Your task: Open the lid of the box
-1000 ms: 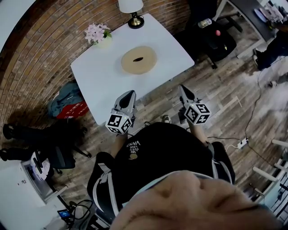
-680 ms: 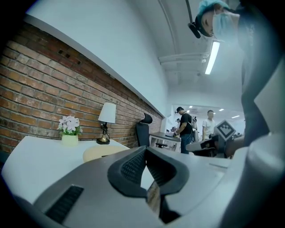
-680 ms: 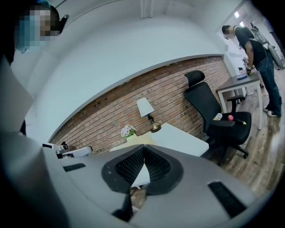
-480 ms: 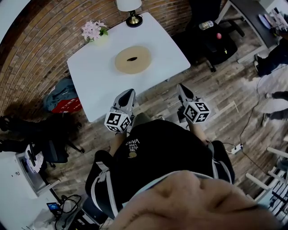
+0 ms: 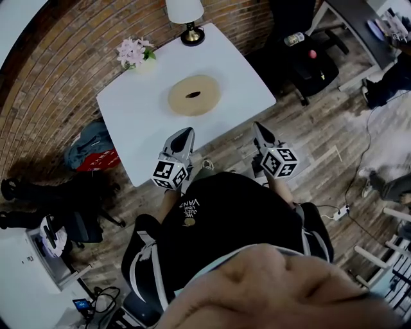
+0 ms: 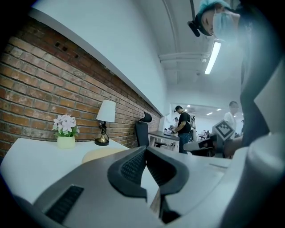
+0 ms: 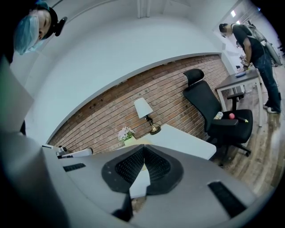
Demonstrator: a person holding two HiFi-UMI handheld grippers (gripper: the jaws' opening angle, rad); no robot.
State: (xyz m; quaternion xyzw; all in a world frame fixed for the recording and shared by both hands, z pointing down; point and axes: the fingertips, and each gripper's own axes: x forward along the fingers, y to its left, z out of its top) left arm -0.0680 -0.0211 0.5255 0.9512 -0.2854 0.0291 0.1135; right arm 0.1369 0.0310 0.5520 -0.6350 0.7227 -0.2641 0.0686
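The box point(image 5: 194, 95) is a flat round tan one with a dark slot in its lid, lying in the middle of the white table point(image 5: 141, 128). Its edge shows in the left gripper view as a tan disc point(image 6: 99, 154). My left gripper point(image 5: 187, 133) hovers over the table's near edge, well short of the box, its jaws shut on nothing point(image 6: 144, 149). My right gripper point(image 5: 259, 126) hangs over the wooden floor to the right of the table, apart from the box, and its jaws are also shut and empty point(image 7: 143, 148).
A pot of pink flowers point(image 5: 132, 50) and a lamp point(image 5: 186, 19) stand at the table's far side by the brick wall. A black office chair point(image 5: 308, 58) is at the right, a red and grey bag point(image 5: 95, 151) on the floor at the left. A person point(image 6: 182, 127) stands farther off.
The head view has swayed a little, so the table sits slightly differently in the picture. Both grippers keep their place in front of the body, shut.
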